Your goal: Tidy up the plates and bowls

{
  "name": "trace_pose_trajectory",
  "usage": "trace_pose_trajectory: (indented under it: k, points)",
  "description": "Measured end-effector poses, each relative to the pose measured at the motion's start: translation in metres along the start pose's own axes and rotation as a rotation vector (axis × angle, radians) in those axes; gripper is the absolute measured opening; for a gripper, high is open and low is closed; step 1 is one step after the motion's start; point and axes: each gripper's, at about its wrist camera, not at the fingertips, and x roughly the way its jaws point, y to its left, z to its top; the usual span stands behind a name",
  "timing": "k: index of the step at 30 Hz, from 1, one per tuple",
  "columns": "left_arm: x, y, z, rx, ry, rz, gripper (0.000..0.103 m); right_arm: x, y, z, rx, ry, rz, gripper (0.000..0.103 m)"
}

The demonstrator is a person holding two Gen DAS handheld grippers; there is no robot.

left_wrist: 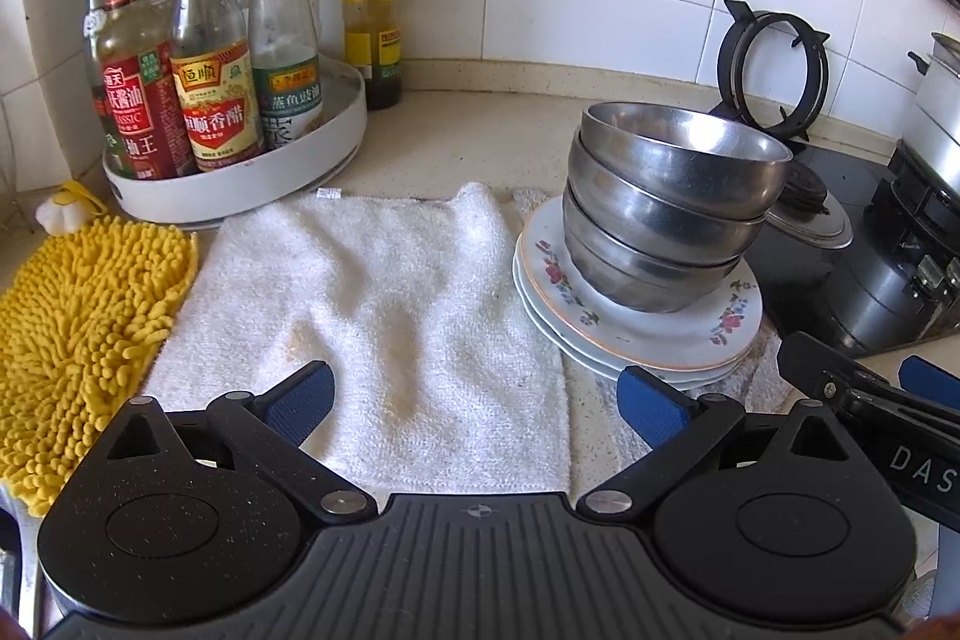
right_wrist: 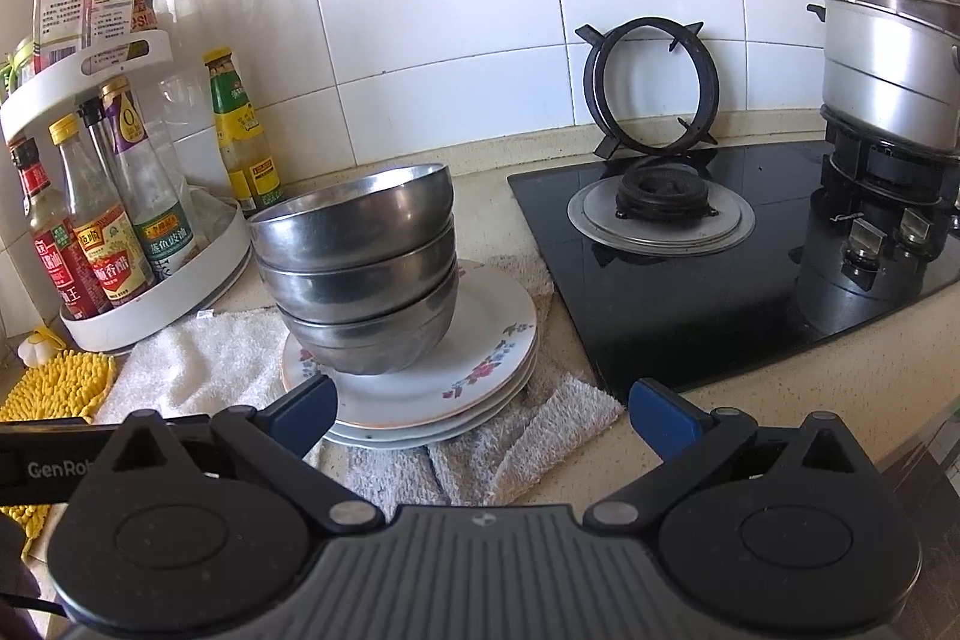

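left gripper (left_wrist: 477, 403) jaws released | right gripper (right_wrist: 483, 415) jaws released | bowls (right_wrist: 360, 274) hide plates (right_wrist: 480, 346) — count unclear

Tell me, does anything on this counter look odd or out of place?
Yes. The black burner grate is off its burner and leans upright against the tiled wall. The three steel bowls sit off-centre on the flowered plates, and the top one tilts. Nothing looks spilled or broken.
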Motion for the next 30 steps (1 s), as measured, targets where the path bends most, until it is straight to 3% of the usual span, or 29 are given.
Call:
trace_pose_trajectory:
  k: [19, 30]
  points:
    - [-0.003, -0.001, -0.004, 0.019, 0.017, 0.005, 0.099, -0.003, 0.0, -0.006, 0.013, 0.025, 0.008, 0.103]
    - [-0.011, -0.006, -0.005, 0.044, 0.0, 0.06, 0.099, -0.005, 0.002, -0.006, 0.007, 0.026, 0.02, 0.103]
